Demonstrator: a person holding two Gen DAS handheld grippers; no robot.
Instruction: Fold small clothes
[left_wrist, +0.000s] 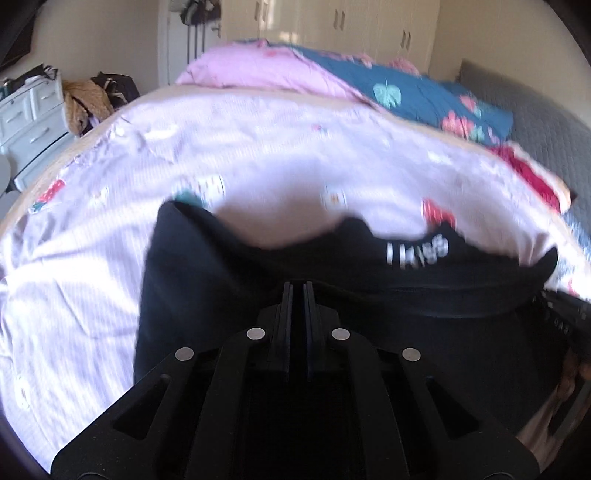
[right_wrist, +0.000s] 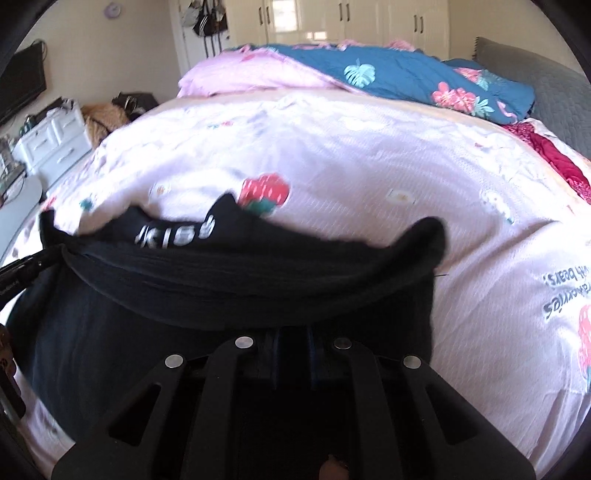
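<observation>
A black garment (left_wrist: 221, 280) with white lettering lies on the strawberry-print bedsheet (left_wrist: 258, 147), its near edge folded over and stretched between both grippers. My left gripper (left_wrist: 298, 288) is shut, its fingertips pressed together at the fold of the cloth. At the right edge of this view the right gripper (left_wrist: 557, 314) shows dimly. In the right wrist view the black garment (right_wrist: 258, 280) drapes over my right gripper (right_wrist: 291, 332), hiding its fingertips; it is shut on the cloth. The left gripper (right_wrist: 18, 273) holds the garment's far-left corner above the bedsheet (right_wrist: 351, 155).
A blue floral quilt (right_wrist: 406, 74) and a pink blanket (right_wrist: 240, 74) are heaped at the far side of the bed. Red clothing (right_wrist: 554, 155) lies at the right edge by a grey headboard (right_wrist: 546, 81). White drawers (right_wrist: 55, 140) stand off to the left.
</observation>
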